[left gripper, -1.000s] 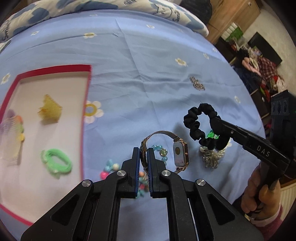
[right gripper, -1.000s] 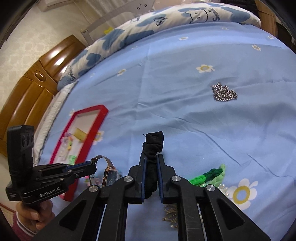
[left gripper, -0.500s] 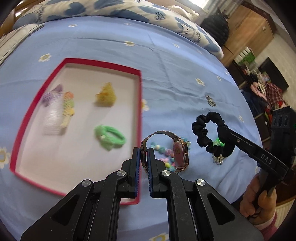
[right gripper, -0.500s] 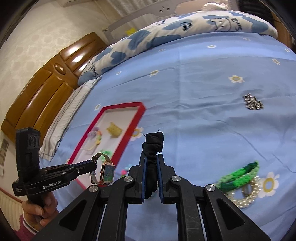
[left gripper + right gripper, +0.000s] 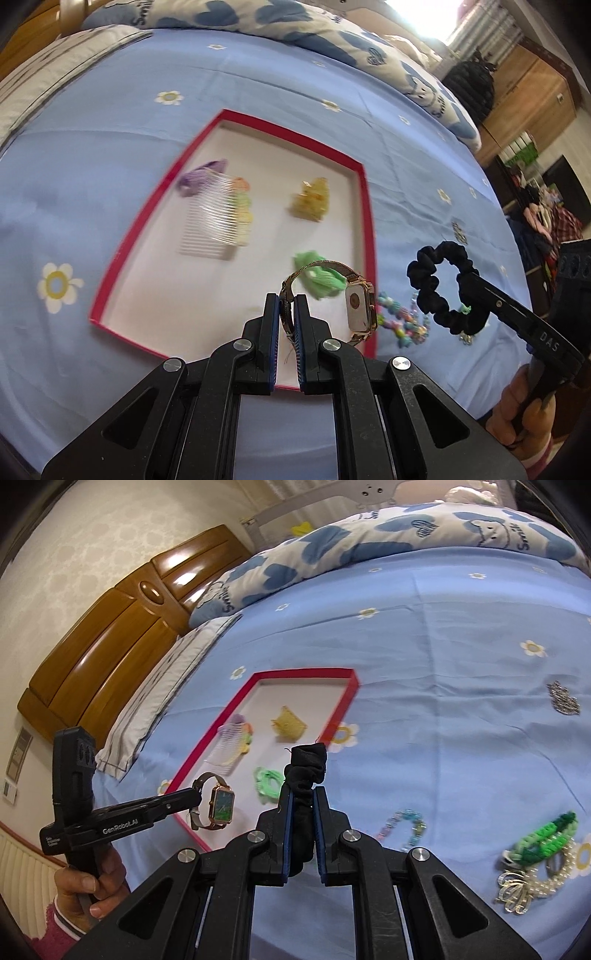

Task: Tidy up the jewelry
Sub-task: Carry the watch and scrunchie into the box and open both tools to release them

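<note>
I count one red-rimmed tray [image 5: 370,236], one watch [image 5: 360,308], one black scrunchie [image 5: 441,286], one clear comb [image 5: 216,225], one yellow clip [image 5: 310,199], one green hair tie [image 5: 267,781], one pastel bead bracelet [image 5: 402,825], and two grippers.

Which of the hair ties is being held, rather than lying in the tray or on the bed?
The black scrunchie, clamped in the right gripper. The light green tie lies in the red tray.

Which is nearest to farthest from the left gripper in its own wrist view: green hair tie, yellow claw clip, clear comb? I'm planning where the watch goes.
1. Green hair tie, just beyond the left gripper.
2. Yellow claw clip, farther up the tray.
3. Clear plastic comb, far left.
</note>
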`<state>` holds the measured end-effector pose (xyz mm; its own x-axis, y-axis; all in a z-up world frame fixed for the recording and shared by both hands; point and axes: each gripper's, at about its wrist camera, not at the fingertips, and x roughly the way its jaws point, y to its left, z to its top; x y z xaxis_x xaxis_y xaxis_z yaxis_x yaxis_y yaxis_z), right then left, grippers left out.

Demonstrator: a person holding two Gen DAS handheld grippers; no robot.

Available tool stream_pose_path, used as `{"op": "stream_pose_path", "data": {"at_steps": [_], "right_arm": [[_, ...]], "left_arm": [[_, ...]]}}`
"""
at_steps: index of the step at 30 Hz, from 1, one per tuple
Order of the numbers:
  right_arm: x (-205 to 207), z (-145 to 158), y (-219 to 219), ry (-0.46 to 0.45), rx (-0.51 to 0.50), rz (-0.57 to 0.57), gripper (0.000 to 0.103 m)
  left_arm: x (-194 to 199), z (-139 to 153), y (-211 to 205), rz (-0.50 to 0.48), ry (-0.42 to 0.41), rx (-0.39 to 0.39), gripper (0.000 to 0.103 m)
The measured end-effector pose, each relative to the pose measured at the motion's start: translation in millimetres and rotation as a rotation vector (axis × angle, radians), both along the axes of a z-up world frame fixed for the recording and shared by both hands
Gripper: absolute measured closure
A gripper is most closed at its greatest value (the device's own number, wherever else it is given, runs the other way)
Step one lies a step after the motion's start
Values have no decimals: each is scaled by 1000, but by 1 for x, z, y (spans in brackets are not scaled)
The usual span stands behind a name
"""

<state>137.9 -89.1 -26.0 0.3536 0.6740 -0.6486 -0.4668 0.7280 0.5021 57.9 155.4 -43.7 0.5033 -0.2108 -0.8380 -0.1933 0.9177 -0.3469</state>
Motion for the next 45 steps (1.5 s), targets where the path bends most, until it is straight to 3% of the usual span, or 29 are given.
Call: {"op": "stream_pose_path", "data": {"at_steps": [15,32,40,43,45], "right_arm": [[9,-6,56,19,4,81,93],[37,-45,91,86,-61,101,92],[39,-51,92,100,-71,100,85],[39,-50,88,101,-61,91,67],[38,-48,87,97,-57,88,64]], "left_arm": [[11,-13,41,88,29,34,97],[39,-39,53,136,100,96,97],[39,-42,53,138,116,89,97],[40,-42,52,137,120,99,97],[41,-42,51,136,121,101,97]]}}
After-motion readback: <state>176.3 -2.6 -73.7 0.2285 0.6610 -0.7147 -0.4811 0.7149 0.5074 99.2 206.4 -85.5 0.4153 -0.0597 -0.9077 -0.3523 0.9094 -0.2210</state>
